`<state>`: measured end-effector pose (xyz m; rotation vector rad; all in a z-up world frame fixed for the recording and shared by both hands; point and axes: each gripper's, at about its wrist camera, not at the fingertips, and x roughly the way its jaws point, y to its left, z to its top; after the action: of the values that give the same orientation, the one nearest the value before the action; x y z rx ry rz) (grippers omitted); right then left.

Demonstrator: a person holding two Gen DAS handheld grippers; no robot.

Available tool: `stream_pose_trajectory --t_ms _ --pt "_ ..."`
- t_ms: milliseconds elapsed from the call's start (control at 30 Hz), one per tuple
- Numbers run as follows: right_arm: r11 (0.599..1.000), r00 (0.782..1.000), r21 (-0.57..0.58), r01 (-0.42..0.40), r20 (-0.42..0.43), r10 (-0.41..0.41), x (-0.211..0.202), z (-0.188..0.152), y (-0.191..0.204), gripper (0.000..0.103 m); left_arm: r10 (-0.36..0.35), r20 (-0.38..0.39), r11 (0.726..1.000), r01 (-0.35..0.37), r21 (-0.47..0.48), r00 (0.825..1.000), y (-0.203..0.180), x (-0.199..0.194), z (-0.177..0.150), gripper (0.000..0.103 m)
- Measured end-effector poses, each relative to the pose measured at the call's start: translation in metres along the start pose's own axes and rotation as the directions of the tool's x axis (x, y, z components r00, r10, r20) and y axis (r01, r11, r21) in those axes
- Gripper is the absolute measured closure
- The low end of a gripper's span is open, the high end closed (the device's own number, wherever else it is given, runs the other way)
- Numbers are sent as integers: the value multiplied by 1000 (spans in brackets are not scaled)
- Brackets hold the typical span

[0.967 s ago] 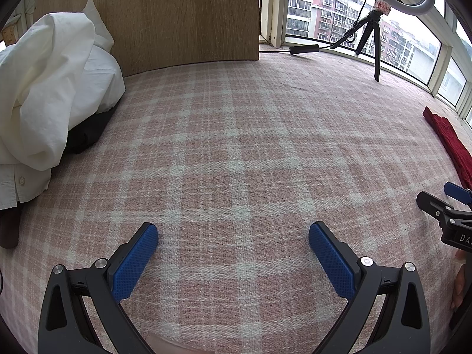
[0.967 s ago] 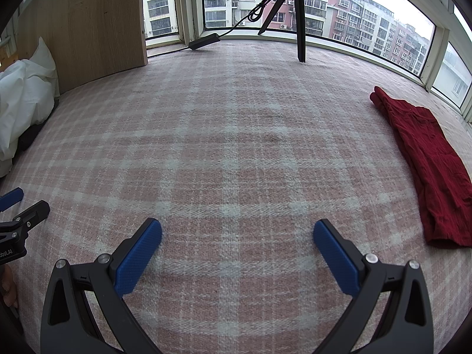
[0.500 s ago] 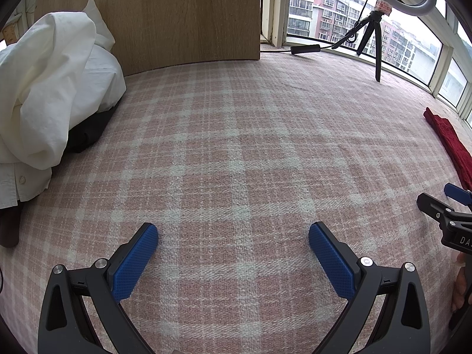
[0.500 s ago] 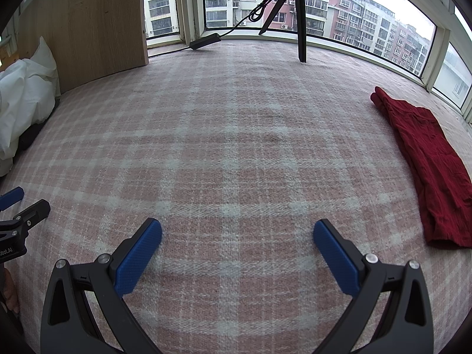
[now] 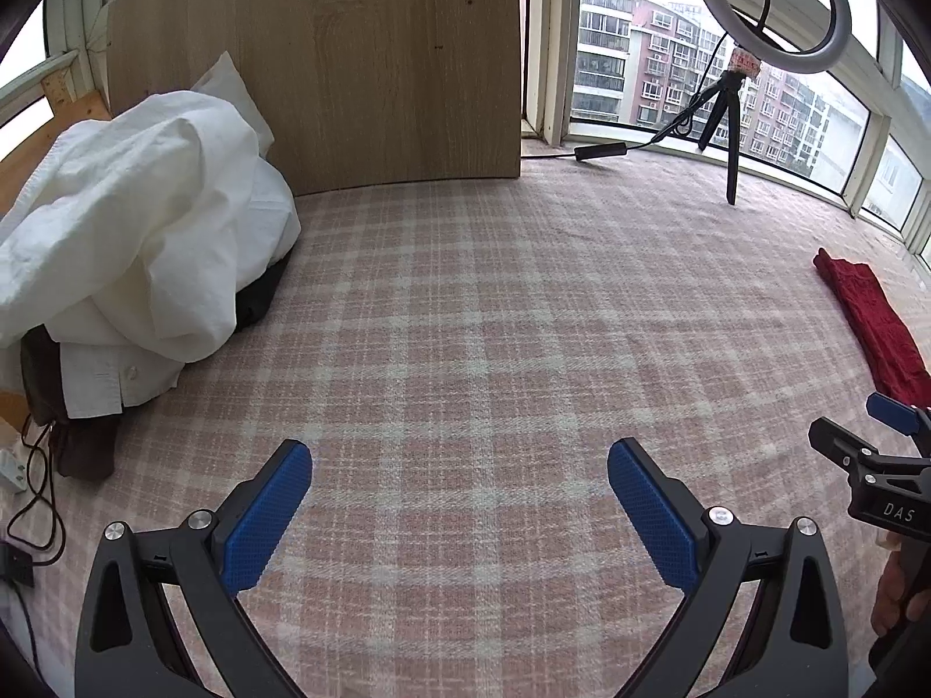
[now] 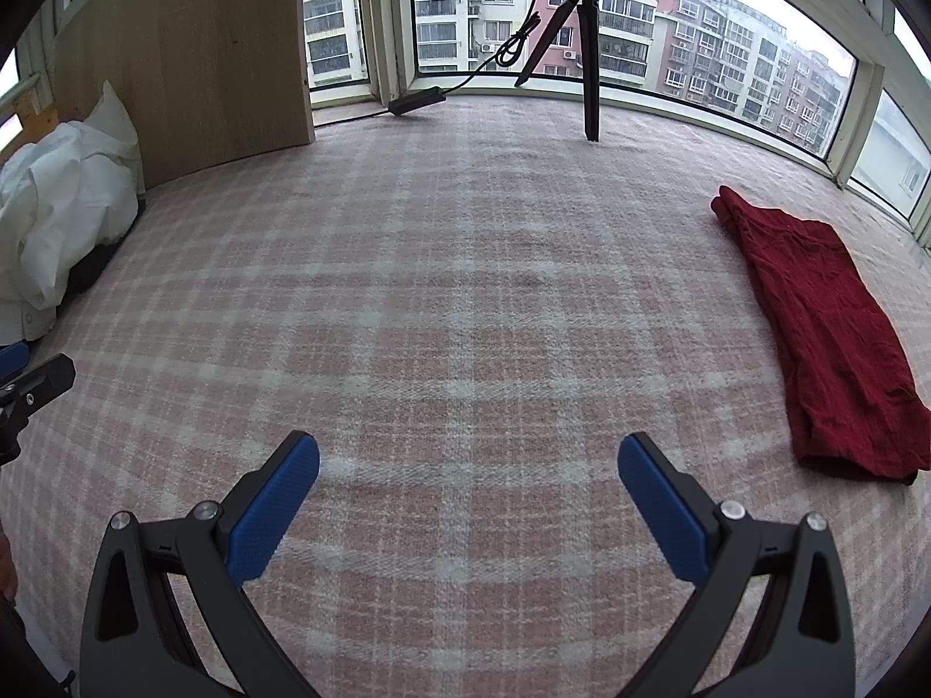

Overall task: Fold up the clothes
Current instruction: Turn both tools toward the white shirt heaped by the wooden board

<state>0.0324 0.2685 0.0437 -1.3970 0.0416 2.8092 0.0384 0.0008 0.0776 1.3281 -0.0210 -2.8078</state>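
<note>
Left wrist view showed the left gripper [image 5: 459, 500] spread wide and empty over a pink plaid blanket [image 5: 465, 320], its blue pads [image 5: 265, 517] apart with bare cloth between them. A white heap [image 5: 128, 232] of clothes lay at 10 o'clock against a wood panel [image 5: 349, 58], with dark fabric [image 5: 259, 296] under it and a cable [image 5: 35, 488] at 9 o'clock. A red garment [image 5: 873, 320], folded into a long strip, lay at 3 o'clock near the window [image 5: 640, 58]. A ring light [image 5: 768, 6] on a tripod [image 5: 727, 134] stood at 1 o'clock.

Right wrist view showed the right gripper [image 6: 468, 500] likewise spread and holding nothing, above the blanket [image 6: 465, 291]. The red garment [image 6: 826, 337] lay flat at 3 o'clock, well apart from the fingers [image 6: 663, 517]. The white heap [image 6: 58, 221] sat at 9 o'clock, and the tripod [image 6: 587, 58] at 12 o'clock.
</note>
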Motion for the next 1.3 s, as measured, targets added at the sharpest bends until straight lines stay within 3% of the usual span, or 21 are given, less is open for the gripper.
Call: stream_pose_trajectory --t_ms 200,533,933,1300 --pt "1000 993 -12 -28 115 29 -89 0 -4 0 59 82 998 -59 -4 995 6 -71 2 1" --pt "996 965 -44 -78 249 87 -192 0 -2 0 67 177 997 -59 -47 982 16 -159 -10 1" --pt "992 946 -70 -106 299 122 -234 -19 2 0 111 258 994 -101 -50 960 11 -223 -34 1" --pt "971 914 -167 -170 341 219 -244 -13 26 0 217 252 970 -179 -165 943 47 -246 -46 1"
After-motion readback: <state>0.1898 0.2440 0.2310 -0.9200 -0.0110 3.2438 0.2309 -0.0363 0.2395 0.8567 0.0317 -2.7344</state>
